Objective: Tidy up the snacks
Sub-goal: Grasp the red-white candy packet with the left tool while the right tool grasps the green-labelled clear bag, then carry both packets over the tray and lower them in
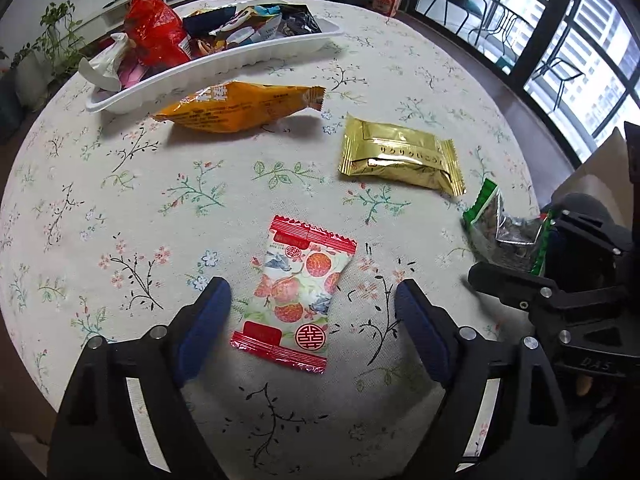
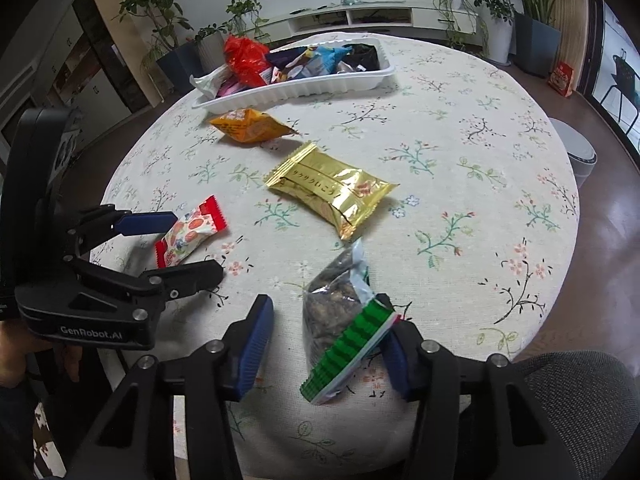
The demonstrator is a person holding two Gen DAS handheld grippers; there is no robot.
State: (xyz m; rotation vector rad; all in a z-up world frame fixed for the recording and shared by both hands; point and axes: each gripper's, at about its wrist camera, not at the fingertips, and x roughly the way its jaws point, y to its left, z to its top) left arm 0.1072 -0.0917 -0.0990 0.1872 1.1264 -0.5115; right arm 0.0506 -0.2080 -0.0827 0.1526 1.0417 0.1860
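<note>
Pick-up step: left tool (image 1: 312, 300) gaped wide astride the red peach-print packet (image 1: 294, 292), right tool (image 2: 326, 344) part-open around the green-edged bag (image 2: 340, 320), both near the worktop's (image 2: 460, 128) near edge; next needed closing, then carrying to far-edge white tray (image 2: 304, 88)

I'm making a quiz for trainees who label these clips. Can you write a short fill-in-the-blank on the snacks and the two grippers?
1. The loose packet lying nearest the white tray is ____ in colour.
2. The red strawberry packet lies between the open fingers of the ____ gripper.
3. The clear packet between the right gripper's fingers has ____ sealed ends.
4. The gold packet lies on the ____, not in the tray.

Missing words: orange; left; green; tablecloth
</note>
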